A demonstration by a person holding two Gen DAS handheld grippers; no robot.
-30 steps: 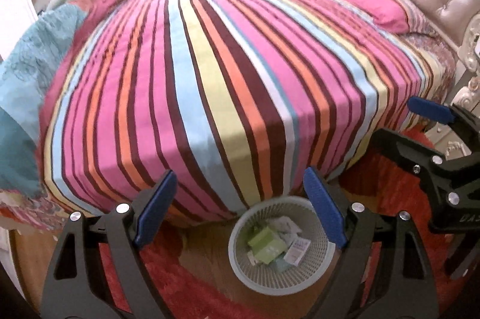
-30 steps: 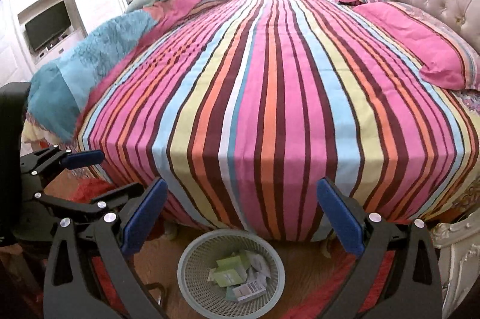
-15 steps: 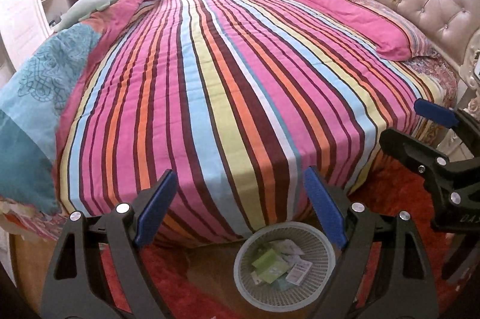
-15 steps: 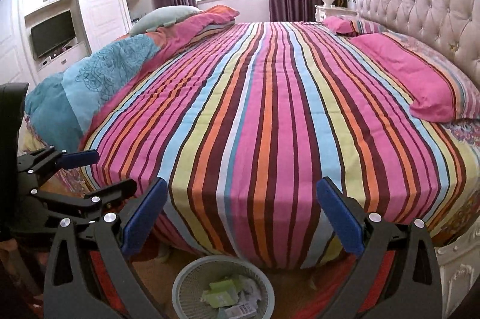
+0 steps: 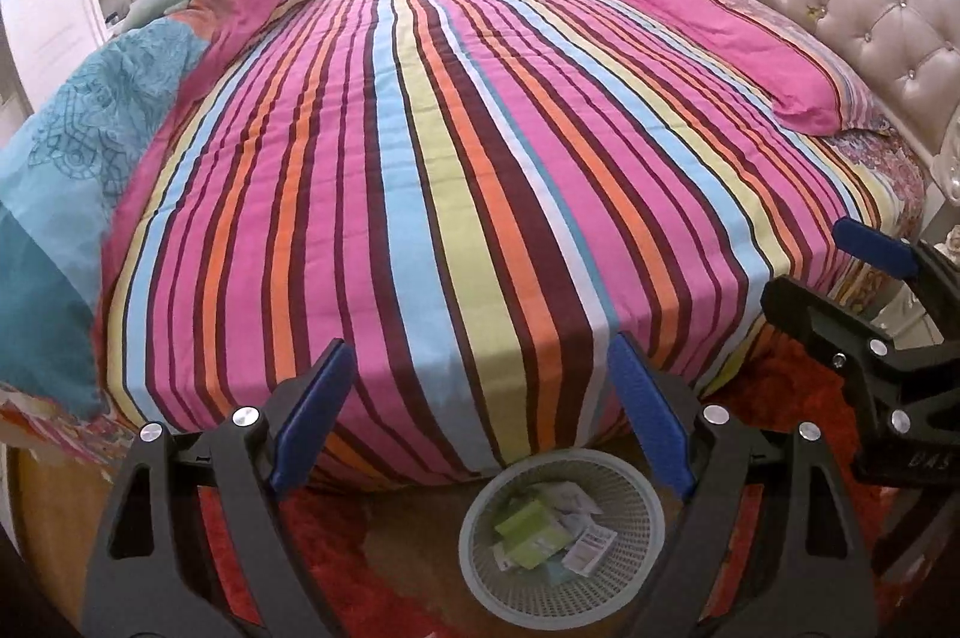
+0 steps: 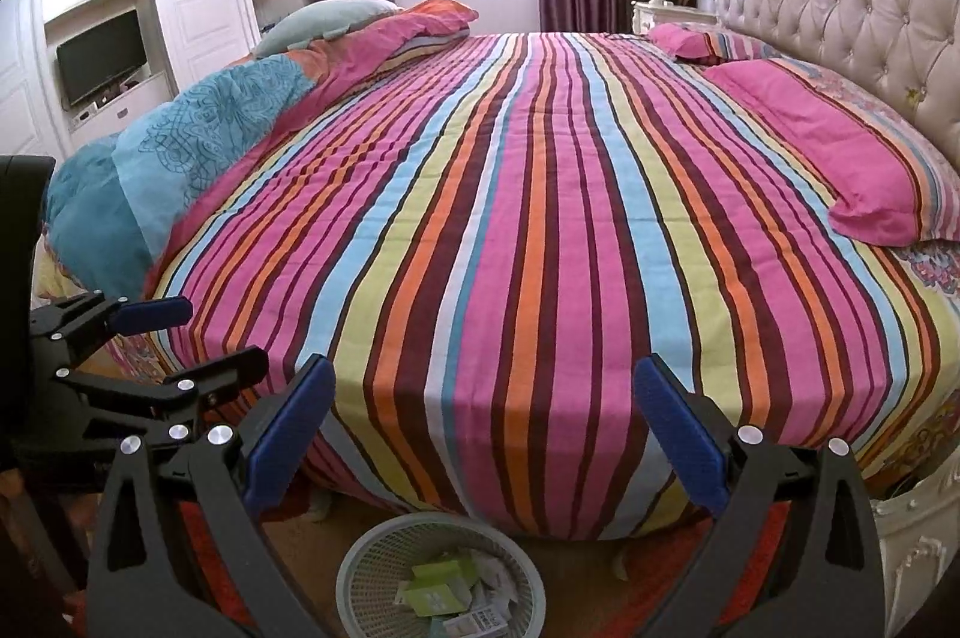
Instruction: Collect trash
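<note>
A white mesh waste basket (image 5: pixel 480 563) (image 6: pixel 360 566) stands on the floor at the foot of the bed. Inside it lie green boxes (image 5: pixel 531 533) (image 6: pixel 438 593) and white paper packets (image 5: pixel 591 542). My left gripper (image 5: pixel 480 380) hangs above the bed's edge and the basket, open, nothing between its blue pads. My right gripper (image 6: pixel 483 398) is open and empty too, over the same edge. Each gripper shows in the other's view: the right one (image 5: pixel 828 260) at the right margin, the left one (image 6: pixel 204 332) at the lower left.
A large bed with a striped cover (image 5: pixel 456 170) (image 6: pixel 528 218) fills both views, with pink pillows (image 6: pixel 840 158) by the tufted headboard (image 6: pixel 840 2). A blue quilt (image 6: pixel 180 146) is bunched on the left side. Red rug (image 5: pixel 324 542) and wooden floor surround the basket. A white nightstand (image 6: pixel 918 542) stands at the right.
Both views have tilted upward: more of the bed, headboard and room shows, and the basket has slid toward the bottom edge. Both grippers stay open and empty.
</note>
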